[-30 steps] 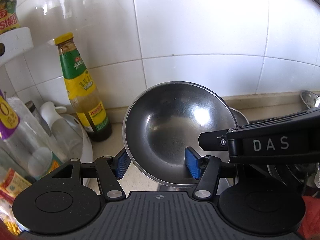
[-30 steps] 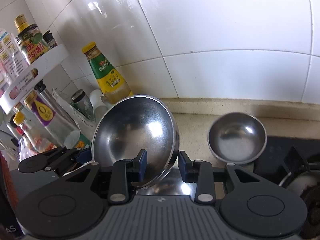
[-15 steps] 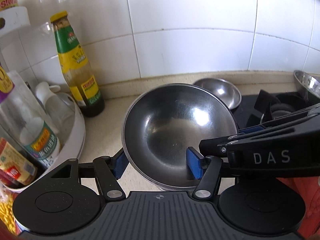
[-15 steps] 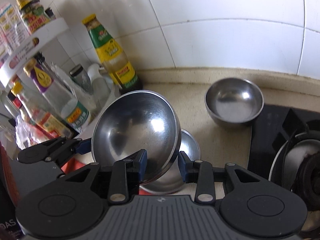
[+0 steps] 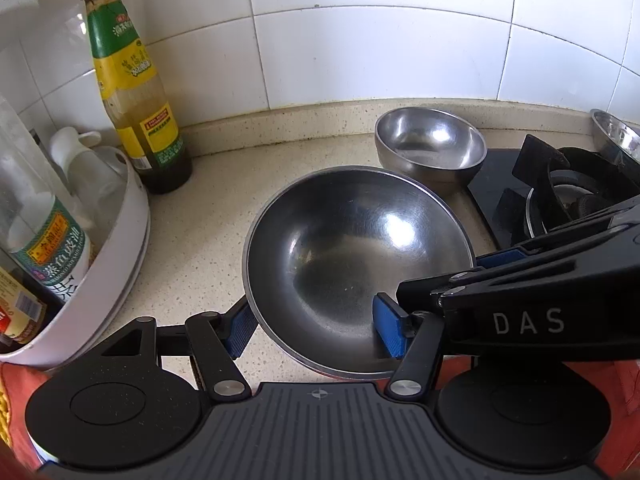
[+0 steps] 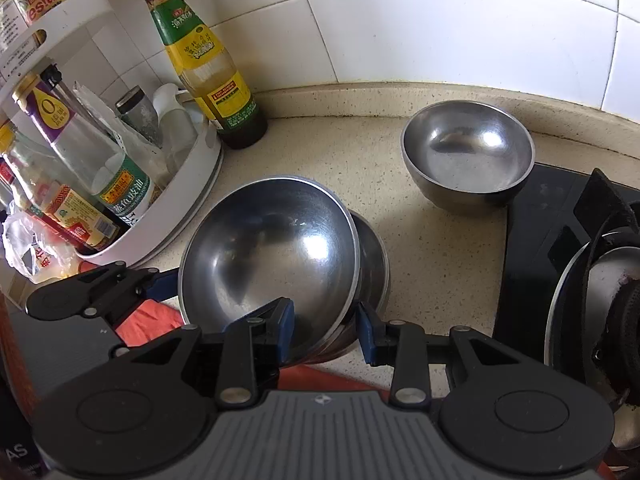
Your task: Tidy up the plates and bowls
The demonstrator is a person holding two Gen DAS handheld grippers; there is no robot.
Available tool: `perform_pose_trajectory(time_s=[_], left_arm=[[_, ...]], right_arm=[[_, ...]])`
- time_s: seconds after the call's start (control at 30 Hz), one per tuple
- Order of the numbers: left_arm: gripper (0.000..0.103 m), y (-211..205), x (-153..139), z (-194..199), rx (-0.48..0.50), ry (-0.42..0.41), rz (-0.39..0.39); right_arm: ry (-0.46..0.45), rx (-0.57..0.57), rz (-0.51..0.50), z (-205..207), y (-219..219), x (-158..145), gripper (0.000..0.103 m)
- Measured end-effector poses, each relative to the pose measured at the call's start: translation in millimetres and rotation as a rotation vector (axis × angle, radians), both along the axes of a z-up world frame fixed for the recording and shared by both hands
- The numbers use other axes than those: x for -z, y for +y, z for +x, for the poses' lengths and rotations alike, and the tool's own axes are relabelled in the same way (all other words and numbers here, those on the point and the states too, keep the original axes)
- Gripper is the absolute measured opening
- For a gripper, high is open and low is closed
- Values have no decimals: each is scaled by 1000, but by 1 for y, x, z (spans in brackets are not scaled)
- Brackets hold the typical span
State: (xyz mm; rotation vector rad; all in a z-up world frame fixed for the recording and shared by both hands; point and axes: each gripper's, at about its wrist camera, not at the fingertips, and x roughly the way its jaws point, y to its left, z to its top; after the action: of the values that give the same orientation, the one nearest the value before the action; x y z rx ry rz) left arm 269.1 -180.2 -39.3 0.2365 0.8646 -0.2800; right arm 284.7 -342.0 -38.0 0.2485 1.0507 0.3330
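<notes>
Both of my grippers are on the same big shiny steel bowl. On my left gripper, one blue pad sits inside the bowl and the other outside, with the near rim between them, but I cannot tell if they press it. My right gripper does the same on the other side, and I cannot tell its squeeze either. I see the big bowl tilted, its open side facing up and toward me, sitting on another steel bowl underneath. Being round, it has no long side. A smaller steel bowl stands upright near the wall, apart from it. I can see a tall green and yellow sauce bottle by the white round rack.
</notes>
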Motion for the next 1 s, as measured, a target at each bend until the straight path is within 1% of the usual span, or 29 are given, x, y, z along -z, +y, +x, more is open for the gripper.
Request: perform_pose_trajectory(time_s=[0.23,0.37,0.63,0.83,1.0], left_arm=[[70,4,2,4,2,22,-15],[76,5,-3,1,11,-1,-9],[78,7,-13,-6,8,-36,1],[81,6,-27,-7,2,-77,9],[81,-2,-36,-2,9,-93,22]], right_arm=[[7,-7,-7,2,0,1,38],[-1,-5,-21,1,-1,-4,42],[-41,-3,-41,-8,-10,-14,43],[-71,28,-40,-13,-26,-25,43],[-96,50,-31,-9,-37,-34,43]])
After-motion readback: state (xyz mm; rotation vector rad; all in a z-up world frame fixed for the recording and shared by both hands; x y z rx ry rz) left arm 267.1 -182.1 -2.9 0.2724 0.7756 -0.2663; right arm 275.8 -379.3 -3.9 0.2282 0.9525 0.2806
